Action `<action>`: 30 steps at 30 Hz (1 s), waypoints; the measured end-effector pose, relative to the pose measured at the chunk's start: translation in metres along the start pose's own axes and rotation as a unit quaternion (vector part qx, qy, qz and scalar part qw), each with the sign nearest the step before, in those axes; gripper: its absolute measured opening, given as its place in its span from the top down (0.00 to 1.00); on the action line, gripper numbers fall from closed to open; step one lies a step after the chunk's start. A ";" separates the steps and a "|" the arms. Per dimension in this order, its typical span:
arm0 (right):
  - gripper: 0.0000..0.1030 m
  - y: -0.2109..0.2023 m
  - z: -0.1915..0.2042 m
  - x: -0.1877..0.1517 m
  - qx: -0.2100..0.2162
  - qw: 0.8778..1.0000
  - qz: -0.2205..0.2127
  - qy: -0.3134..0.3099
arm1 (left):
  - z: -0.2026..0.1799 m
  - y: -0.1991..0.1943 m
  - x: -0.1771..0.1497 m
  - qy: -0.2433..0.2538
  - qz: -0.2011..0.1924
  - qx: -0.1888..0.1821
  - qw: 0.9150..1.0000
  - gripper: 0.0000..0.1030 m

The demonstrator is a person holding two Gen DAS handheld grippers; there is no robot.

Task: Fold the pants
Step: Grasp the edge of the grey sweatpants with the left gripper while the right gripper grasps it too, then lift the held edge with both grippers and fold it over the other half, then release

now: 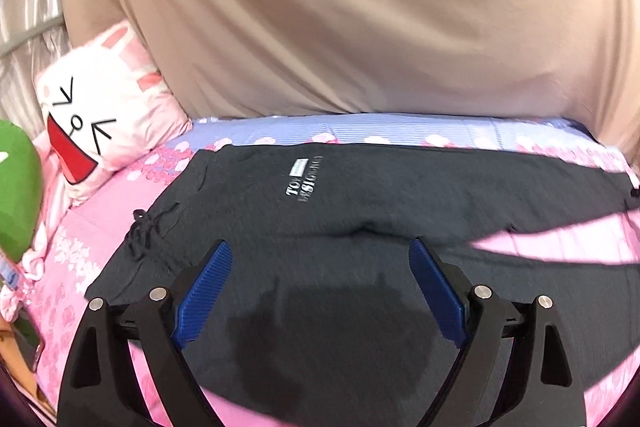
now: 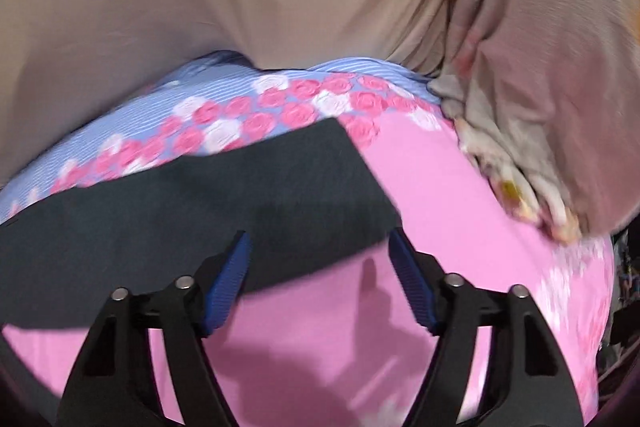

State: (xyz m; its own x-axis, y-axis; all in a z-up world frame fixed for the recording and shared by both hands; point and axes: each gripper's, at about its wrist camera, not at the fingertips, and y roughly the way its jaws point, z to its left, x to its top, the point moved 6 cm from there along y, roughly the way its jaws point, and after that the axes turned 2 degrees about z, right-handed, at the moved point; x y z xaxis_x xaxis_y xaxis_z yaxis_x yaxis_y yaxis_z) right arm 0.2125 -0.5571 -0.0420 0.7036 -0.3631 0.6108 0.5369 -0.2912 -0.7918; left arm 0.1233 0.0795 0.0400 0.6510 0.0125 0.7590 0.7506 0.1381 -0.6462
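Observation:
Dark grey pants (image 1: 360,211) lie flat on a pink flowered bed sheet (image 1: 92,227), with white lettering near the waist and a drawstring (image 1: 144,227) at the left. My left gripper (image 1: 320,251) is open and empty, just above the pants' upper part. In the right wrist view a leg of the pants (image 2: 200,199) lies across the sheet (image 2: 460,207), its hem end at the right. My right gripper (image 2: 320,239) is open and empty, over the near edge of that leg.
A white rabbit-face pillow (image 1: 100,115) and a green cushion (image 1: 16,195) lie at the left of the bed. A beige curtain (image 1: 340,7) hangs behind the bed. A bunched flowered blanket (image 2: 520,107) lies at the right.

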 end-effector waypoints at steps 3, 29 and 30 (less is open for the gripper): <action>0.35 0.028 -0.006 0.021 0.011 1.000 0.010 0.008 | 0.028 0.033 0.022 -0.027 0.019 0.002 0.999 0.15; 0.95 0.047 0.025 0.042 0.040 0.999 0.007 -0.025 | 0.213 0.269 0.113 -0.178 0.152 0.101 0.967 0.93; 0.95 0.040 0.023 0.042 0.043 0.999 0.000 -0.020 | 0.215 0.262 0.116 -0.183 0.145 0.097 0.968 0.93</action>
State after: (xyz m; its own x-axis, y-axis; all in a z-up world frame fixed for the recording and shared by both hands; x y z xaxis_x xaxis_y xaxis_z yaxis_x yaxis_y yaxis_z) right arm 0.2745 -0.5644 -0.0483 0.7208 -0.3274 0.6109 0.5732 -0.2141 -0.7910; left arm 0.3712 0.3304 -0.0237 0.7214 0.4229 0.5484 0.4836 0.2594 -0.8360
